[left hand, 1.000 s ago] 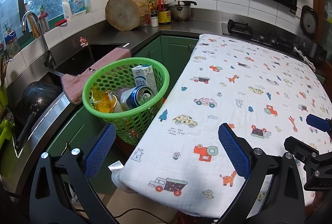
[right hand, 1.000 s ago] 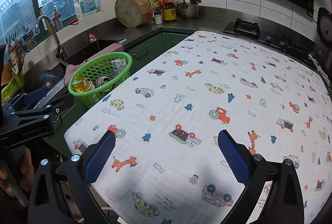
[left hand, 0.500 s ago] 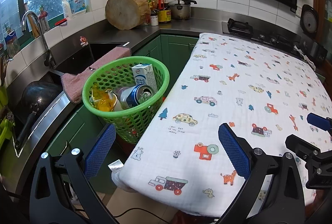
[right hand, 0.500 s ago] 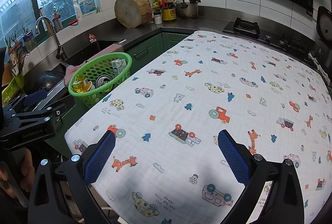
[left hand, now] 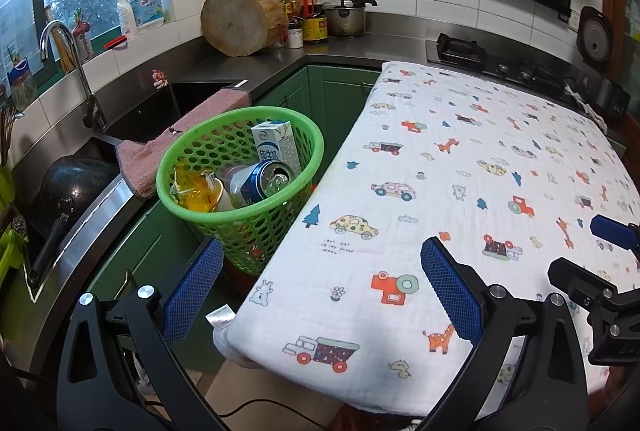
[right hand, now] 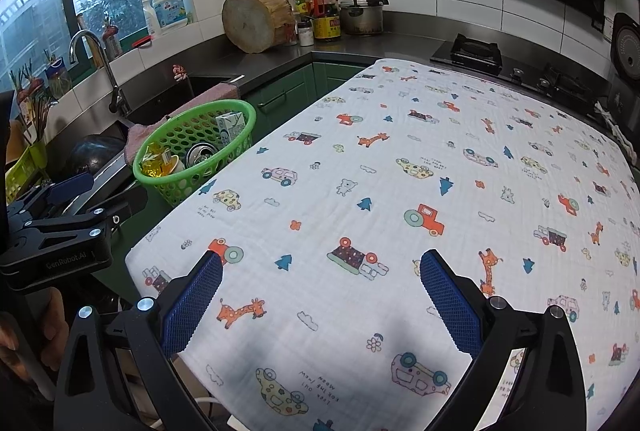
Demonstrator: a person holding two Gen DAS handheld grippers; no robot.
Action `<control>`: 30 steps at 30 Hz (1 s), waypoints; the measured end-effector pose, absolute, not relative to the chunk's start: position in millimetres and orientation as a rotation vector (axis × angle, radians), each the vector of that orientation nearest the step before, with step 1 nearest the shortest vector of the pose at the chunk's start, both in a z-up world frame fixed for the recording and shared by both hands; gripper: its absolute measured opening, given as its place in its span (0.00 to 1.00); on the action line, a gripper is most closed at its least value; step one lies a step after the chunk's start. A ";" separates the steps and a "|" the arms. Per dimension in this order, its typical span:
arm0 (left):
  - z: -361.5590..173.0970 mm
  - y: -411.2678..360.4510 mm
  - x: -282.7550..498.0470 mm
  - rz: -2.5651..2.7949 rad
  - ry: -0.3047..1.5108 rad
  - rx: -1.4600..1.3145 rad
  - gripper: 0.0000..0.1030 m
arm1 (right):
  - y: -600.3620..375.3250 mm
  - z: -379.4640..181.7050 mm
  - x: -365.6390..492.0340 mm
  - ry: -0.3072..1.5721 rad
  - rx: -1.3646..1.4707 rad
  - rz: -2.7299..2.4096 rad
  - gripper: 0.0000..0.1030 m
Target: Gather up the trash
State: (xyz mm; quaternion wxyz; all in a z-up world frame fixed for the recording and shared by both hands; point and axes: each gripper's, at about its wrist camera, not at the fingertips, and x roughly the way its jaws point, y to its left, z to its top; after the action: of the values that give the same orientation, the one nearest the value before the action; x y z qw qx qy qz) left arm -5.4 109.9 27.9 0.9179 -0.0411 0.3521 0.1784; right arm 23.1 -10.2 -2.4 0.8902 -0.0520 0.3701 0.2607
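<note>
Left wrist view: left gripper (left hand: pixel 322 285) and right gripper (right hand: pixel 320 295) both wide and empty, trash sits in basket (left hand: pixel 240 187) ahead-left, tablecloth (right hand: pixel 400 191) bare, so collection looks done; next just retract.

- One green basket (left hand: pixel 244 215), by the desk edge.
- In it: one milk carton (left hand: pixel 276 147), one can (left hand: pixel 266 181), one yellow wrapper (left hand: pixel 192 191).
- One printed cloth (left hand: pixel 460 191) over the desk.
- Two claws: left claw (left hand: pixel 320 287) and right claw (right hand: pixel 320 287), each with two blue pads, spread apart and empty.
- One pink towel (left hand: pixel 180 135).
- One tap (left hand: pixel 72 71).
- One wood block (left hand: pixel 240 21).
- One pot (left hand: pixel 346 17).
- One wok (left hand: pixel 76 183).
</note>
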 end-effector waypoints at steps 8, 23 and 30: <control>26.2 107.0 -6.3 0.366 0.722 -0.080 0.95 | -10.7 -2.6 23.4 0.769 -0.108 0.542 0.93; 27.7 106.9 -6.6 0.366 0.721 -0.077 0.95 | -9.4 -3.1 21.1 0.768 -0.106 0.543 0.93; 30.1 105.9 -7.2 0.367 0.714 -0.057 0.95 | -9.1 -3.1 20.6 0.768 -0.107 0.543 0.93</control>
State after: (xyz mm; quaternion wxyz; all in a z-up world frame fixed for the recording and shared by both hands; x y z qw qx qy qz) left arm -7.2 105.9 30.1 0.9201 -0.0278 0.3475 0.1788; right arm 20.6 -9.1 -3.1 0.8900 -0.0513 0.3700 0.2614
